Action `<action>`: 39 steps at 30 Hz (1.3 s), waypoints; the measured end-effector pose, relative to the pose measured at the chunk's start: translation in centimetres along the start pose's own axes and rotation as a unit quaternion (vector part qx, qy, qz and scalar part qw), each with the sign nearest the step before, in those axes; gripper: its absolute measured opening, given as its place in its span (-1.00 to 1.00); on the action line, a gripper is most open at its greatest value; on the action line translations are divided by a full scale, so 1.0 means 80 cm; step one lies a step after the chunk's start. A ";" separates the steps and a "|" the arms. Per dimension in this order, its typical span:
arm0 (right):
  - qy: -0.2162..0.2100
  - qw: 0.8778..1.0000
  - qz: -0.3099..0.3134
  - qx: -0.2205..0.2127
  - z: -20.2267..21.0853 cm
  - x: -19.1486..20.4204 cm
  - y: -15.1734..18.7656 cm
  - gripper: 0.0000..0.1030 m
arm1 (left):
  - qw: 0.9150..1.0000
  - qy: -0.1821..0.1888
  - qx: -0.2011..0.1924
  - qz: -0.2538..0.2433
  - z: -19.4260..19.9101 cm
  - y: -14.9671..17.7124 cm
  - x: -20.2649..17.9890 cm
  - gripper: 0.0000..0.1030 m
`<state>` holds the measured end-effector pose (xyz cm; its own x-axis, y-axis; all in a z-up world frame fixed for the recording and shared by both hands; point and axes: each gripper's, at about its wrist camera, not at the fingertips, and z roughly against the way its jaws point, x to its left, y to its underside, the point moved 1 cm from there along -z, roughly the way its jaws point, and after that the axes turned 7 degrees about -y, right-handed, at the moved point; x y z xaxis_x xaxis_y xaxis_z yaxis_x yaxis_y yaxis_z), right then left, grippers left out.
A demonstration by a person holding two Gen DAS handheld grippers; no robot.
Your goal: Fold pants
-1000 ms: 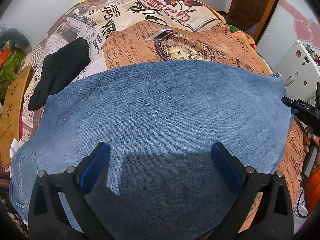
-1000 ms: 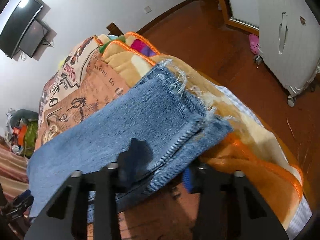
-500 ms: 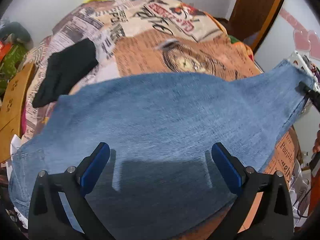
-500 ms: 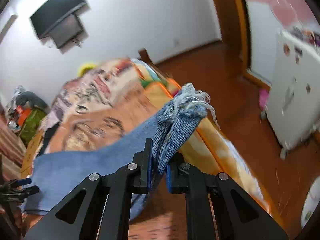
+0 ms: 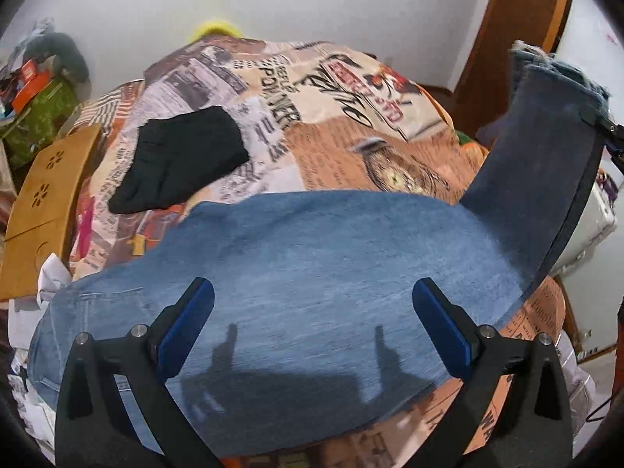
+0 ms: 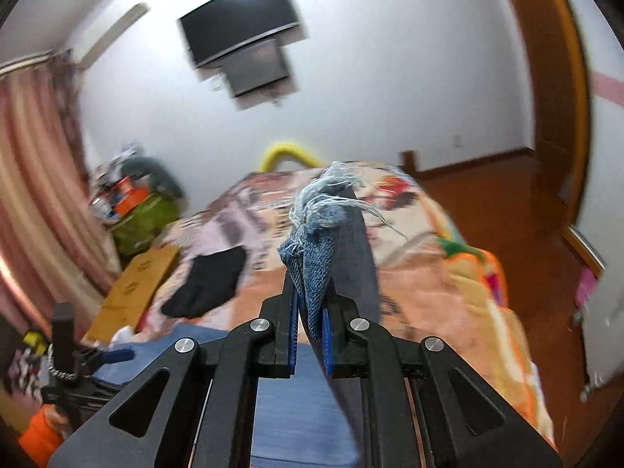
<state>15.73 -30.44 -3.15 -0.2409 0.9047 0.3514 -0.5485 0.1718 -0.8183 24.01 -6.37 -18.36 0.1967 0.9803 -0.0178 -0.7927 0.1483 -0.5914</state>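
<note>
A: Blue denim pants (image 5: 312, 273), spread flat across a bed under a newspaper-print blanket (image 5: 273, 89) in cream and orange. Laid wide like that, presumably, for an even fold. One leg end raised off the bed at the right of the left wrist view, hanging as a darker, shaded strip up to the frayed hem (image 6: 327, 210).

B: Raised by what?

A: By the right gripper (image 6: 310, 335), black-framed with blue pads, clenched on the hem; doubled cloth squeezed between the pads, pale loose threads sticking out above. Gripped at the very end, most likely for carrying that end over toward the waist.

B: And the left gripper (image 5: 312, 327)?

A: Released, jaws wide apart, hovering over the middle of the pants, nothing between the pads (image 5: 187, 323). Only its shadow on the cloth. Touching or not, impossible to tell. Placed there, probably, for pinning the fabric while the leg swings over.

B: Feel of the material?

A: Thick twill, visible weave, stiff enough for a clean drape without crumpling. Raw, ragged hem; a stitched seam or pocket line near the left end. Blanket below soft and plush, likely a slight drag on the denim.

B: Anything else on the bed?

A: A folded black garment (image 5: 179, 160), well apart from the pants.
</note>
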 end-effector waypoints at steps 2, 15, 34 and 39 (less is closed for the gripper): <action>-0.021 0.999 0.020 0.016 -0.022 0.029 0.005 -0.83 | 1.000 -0.001 -0.004 0.009 0.005 0.003 0.013 1.00; -0.095 0.970 0.075 0.211 -0.167 0.108 0.150 -0.83 | 0.999 -0.028 0.012 0.033 0.007 0.035 0.067 1.00; -0.070 0.976 0.116 0.168 -0.114 0.054 0.114 -0.05 | 0.999 -0.034 -0.009 -0.019 0.003 -0.020 0.005 1.00; -0.021 0.982 0.102 0.156 -0.105 -0.004 0.091 -0.02 | 0.998 -0.008 0.007 -0.054 -0.024 -0.042 -0.050 1.00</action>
<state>18.54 -26.18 -13.02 -0.4009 0.8895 0.2194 -0.7029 -0.1450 -0.6964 26.96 -11.07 -17.82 0.2721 0.9604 0.0591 -0.7752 0.2552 -0.5779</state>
